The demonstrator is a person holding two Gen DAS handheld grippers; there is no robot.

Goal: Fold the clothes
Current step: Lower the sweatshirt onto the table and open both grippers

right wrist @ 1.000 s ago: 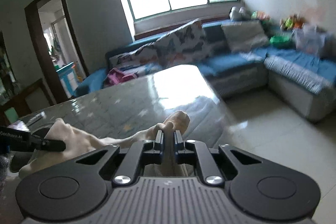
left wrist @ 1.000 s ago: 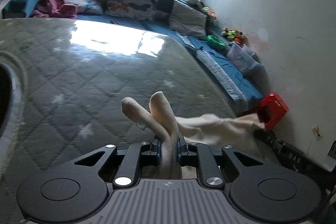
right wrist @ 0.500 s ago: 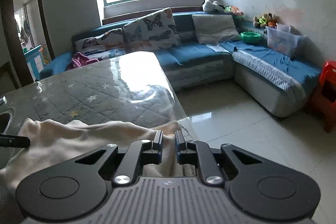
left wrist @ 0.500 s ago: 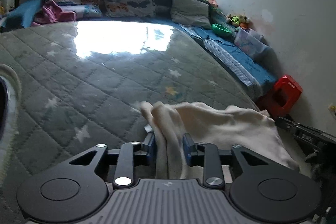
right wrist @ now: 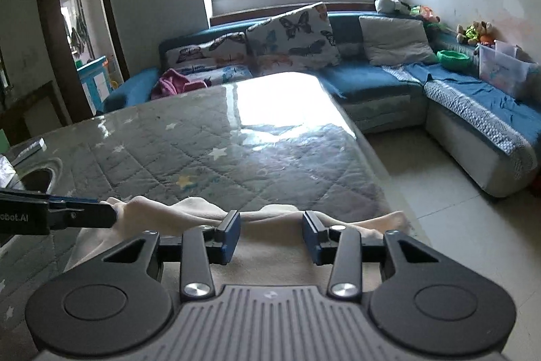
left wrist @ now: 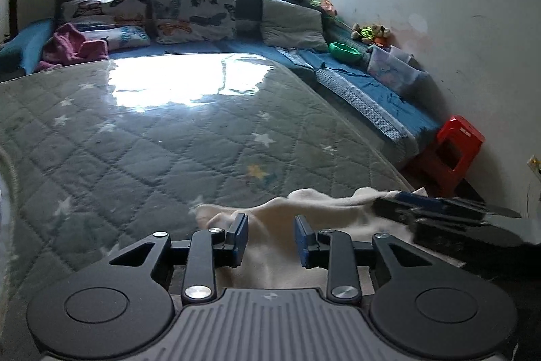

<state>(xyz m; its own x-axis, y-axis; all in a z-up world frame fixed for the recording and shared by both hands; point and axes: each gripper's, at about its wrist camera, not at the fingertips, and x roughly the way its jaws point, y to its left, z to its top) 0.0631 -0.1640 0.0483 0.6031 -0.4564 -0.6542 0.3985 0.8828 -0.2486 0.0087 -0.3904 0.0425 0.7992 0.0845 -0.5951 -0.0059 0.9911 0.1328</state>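
Note:
A cream garment (left wrist: pixel 270 246) lies flat at the near edge of the grey quilted table (left wrist: pixel 152 141). My left gripper (left wrist: pixel 270 239) is open just above its left part, holding nothing. In the right wrist view the same garment (right wrist: pixel 270 239) spreads under my right gripper (right wrist: pixel 270 235), which is also open and empty. The right gripper shows at the right in the left wrist view (left wrist: pixel 439 215). The left gripper shows at the left in the right wrist view (right wrist: pixel 67 212).
A blue corner sofa (right wrist: pixel 389 83) with butterfly cushions (right wrist: pixel 290 39) runs behind and to the right of the table. A red stool (left wrist: pixel 453 151) stands by the wall. A round dark opening (right wrist: pixel 37 181) is in the table at the left. The table's right edge drops to tiled floor (right wrist: pixel 439 192).
Both grippers lowered the cream garment onto the table, then opened and let it go. It now lies flat instead of hanging from the jaws.

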